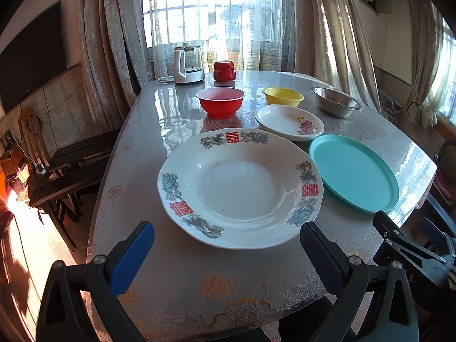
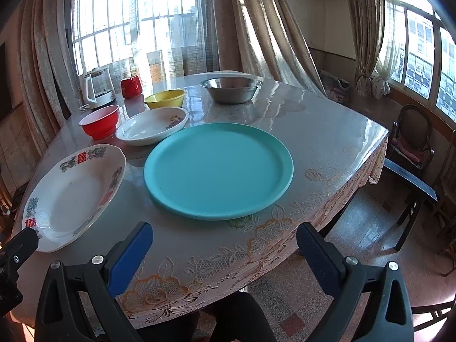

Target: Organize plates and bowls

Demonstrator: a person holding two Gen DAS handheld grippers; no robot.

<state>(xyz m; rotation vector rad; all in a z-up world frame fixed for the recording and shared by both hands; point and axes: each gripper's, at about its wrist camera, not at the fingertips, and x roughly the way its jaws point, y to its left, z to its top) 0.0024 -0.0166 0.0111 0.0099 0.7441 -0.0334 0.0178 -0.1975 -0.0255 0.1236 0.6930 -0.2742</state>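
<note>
Teal plate (image 2: 218, 171) round, flat, upright.

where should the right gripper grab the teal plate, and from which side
Take the teal plate by its near rim, coming in low from the table edge closest to the right gripper. It lies flat on the table with a shallow raised lip, so one finger probably has to slide under the rim and the other press on top. The near side is unobstructed; the small floral plate crowds the far-left rim.

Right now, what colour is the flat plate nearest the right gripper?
The flat plate is plain turquoise, without pattern, best seen in the right wrist view.
</note>
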